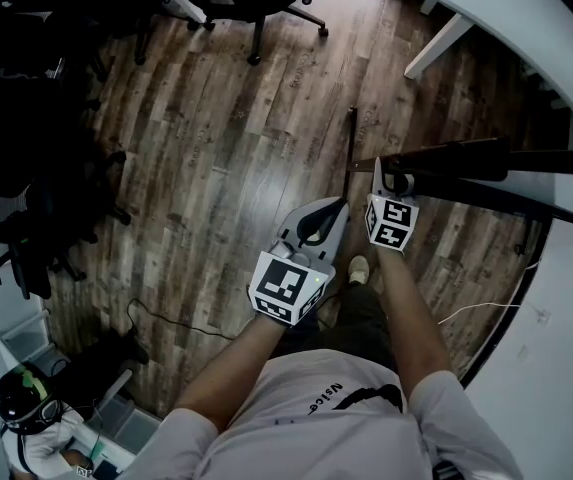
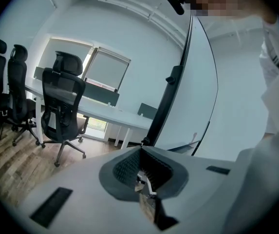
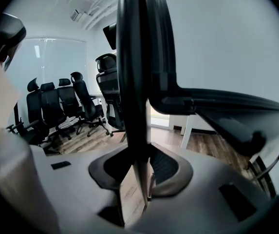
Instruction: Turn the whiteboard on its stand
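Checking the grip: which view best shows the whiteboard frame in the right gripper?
Right gripper view: the whiteboard frame sits between the right gripper's pads. Head view sees it from above; left gripper view, frame only.

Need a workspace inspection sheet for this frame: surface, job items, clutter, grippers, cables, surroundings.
surface: wood floor; the person stands on it.
job's things: whiteboard, seen edge-on from above as a dark bar to the person's right.
clutter: nothing seen near the board.
grippers: right gripper shut on the whiteboard's dark frame edge. Left gripper shut with nothing between its jaws, not on the board.
cables: black cable lies on the floor to the left; white cable to the right.
surroundings: black office chairs, white table, another person at the lower left.
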Demonstrator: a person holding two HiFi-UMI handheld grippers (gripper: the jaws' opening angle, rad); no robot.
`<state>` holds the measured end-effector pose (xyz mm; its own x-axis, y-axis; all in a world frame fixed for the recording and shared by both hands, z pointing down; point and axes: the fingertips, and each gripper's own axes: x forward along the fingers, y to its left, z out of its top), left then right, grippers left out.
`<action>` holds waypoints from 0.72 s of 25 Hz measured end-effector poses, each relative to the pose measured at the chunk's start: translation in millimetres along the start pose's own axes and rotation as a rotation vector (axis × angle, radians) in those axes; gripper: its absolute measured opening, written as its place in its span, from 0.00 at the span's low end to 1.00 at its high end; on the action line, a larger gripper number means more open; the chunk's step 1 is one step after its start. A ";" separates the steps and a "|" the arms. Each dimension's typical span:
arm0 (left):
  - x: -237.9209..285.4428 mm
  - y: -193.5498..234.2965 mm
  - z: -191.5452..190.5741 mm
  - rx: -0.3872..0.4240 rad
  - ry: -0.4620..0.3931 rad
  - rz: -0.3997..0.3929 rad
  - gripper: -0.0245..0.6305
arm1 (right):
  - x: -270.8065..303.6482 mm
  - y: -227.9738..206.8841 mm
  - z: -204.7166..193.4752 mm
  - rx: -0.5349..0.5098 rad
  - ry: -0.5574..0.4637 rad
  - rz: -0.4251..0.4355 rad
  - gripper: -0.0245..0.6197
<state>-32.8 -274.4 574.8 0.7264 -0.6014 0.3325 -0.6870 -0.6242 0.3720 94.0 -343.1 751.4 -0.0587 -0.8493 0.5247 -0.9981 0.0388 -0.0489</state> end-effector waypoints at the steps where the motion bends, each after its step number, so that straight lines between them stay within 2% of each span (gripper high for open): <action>1: -4.6 -3.3 -2.3 -0.006 -0.008 0.013 0.06 | -3.6 1.8 -2.4 -0.004 0.005 0.010 0.21; 13: -84.9 -69.6 -54.1 -0.097 -0.123 0.215 0.06 | -52.0 31.5 -35.5 -0.054 0.068 0.114 0.22; 18: -118.5 -90.9 -65.4 -0.102 -0.140 0.302 0.06 | -83.1 42.1 -51.9 -0.067 0.062 0.147 0.23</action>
<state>-55.3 -113.8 558.3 0.4768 -0.8184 0.3208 -0.8602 -0.3592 0.3621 55.8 -243.6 749.9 -0.2028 -0.7978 0.5679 -0.9778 0.1966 -0.0730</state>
